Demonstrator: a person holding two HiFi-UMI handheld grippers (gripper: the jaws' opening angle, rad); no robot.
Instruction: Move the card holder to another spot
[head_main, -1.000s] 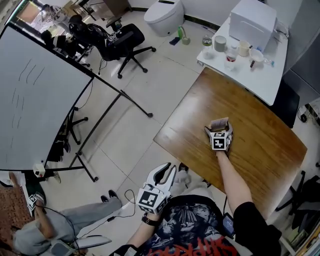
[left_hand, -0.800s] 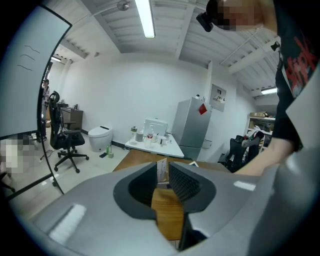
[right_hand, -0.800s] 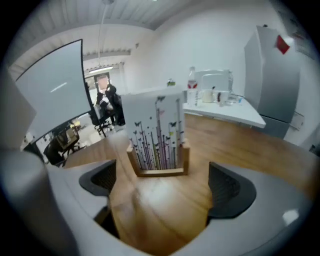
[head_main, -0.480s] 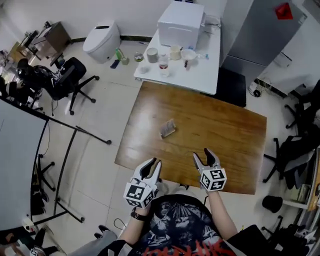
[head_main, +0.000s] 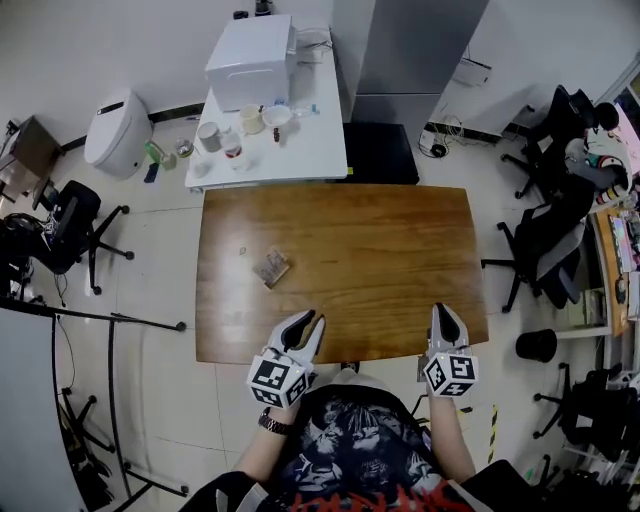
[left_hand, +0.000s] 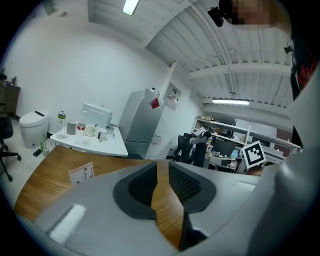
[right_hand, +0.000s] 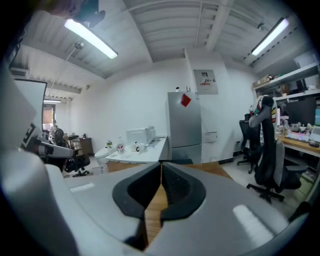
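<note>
Right now the card holder (head_main: 270, 267) sits on the left part of the bench (head_main: 380, 260), well apart from both claws, which hang at the near edge. Your right claw (head_main: 444, 310) is closing to a shut pinch with nothing in it. Your left claw (head_main: 307, 320) is only narrowly parted and also empty. To pick the holder up, I'd spread one claw wide first, come in low, and pinch across its thin sides so it doesn't tip.

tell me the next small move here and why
Probably ease the left gripper forward toward the small tan card holder: it sits free on the brown wooden table, ahead of that gripper, whose jaws stand slightly apart and empty. The right gripper is shut, farther away.
</note>
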